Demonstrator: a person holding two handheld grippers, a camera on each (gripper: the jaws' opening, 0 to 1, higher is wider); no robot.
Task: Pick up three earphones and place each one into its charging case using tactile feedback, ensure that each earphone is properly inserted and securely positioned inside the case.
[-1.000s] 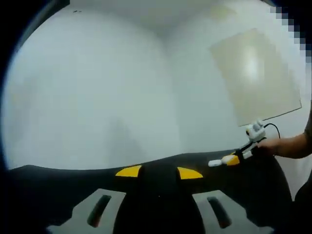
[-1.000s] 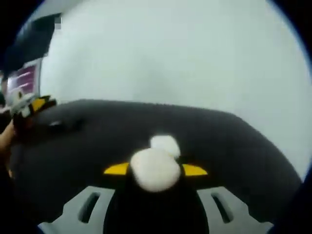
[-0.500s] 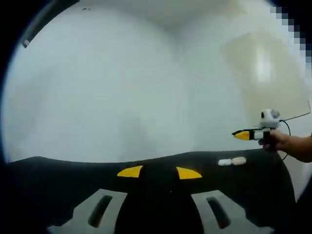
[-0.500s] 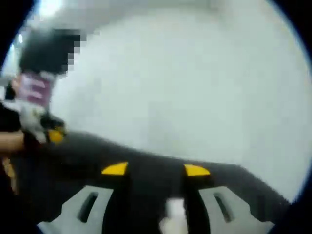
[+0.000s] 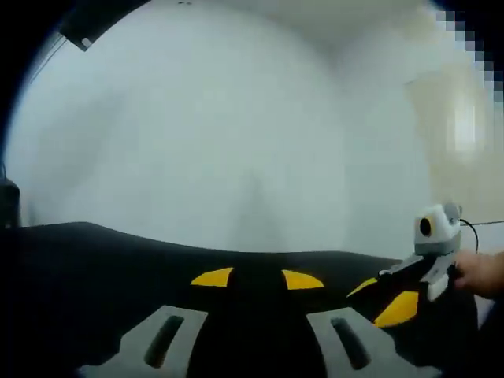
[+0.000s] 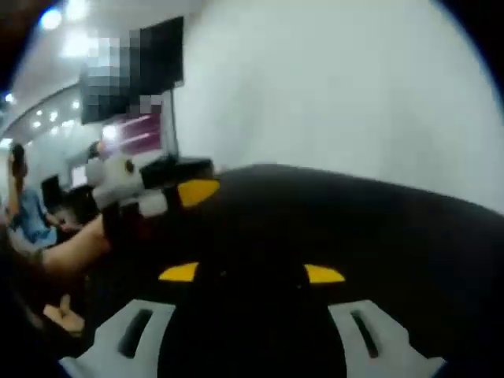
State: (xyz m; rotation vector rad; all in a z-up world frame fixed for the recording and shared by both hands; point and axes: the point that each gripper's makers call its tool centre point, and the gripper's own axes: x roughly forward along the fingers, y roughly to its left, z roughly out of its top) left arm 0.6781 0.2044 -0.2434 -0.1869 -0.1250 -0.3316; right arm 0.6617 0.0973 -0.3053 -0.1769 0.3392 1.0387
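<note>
Where the earphones and their charging case lie I cannot tell from either view; the stretch of black table top (image 5: 94, 268) in front of both tools is blurred and dark.

The left gripper (image 5: 257, 279) has its two grey jaws rising from the bottom of the left gripper view, yellow tips spread well apart, with only the dark table seen in the gap, so it stands wide and holds nothing. The right gripper (image 6: 252, 273) is much the same in the right gripper view: jaws parted wide, yellow tips well apart, bare black surface between them, nothing gripped.

In the left gripper view the right gripper comes in from the right edge, low over the table, its yellow fingertips (image 5: 398, 307) pointing inward and a hand (image 5: 482, 273) wrapped around its handle. Its tips look slightly parted there, though the blur makes that hard to swear to. In the right gripper view the left gripper enters from the left, one yellow fingertip (image 6: 197, 191) above the table's far edge, with a bare forearm (image 6: 71, 252) behind it.

A plain white wall (image 5: 197, 142) runs behind the table. Off to the left in the right gripper view hangs a dark screen (image 6: 161, 51), and a person in blue (image 6: 27, 220) is at the far edge under bright ceiling lights (image 6: 51, 17).
</note>
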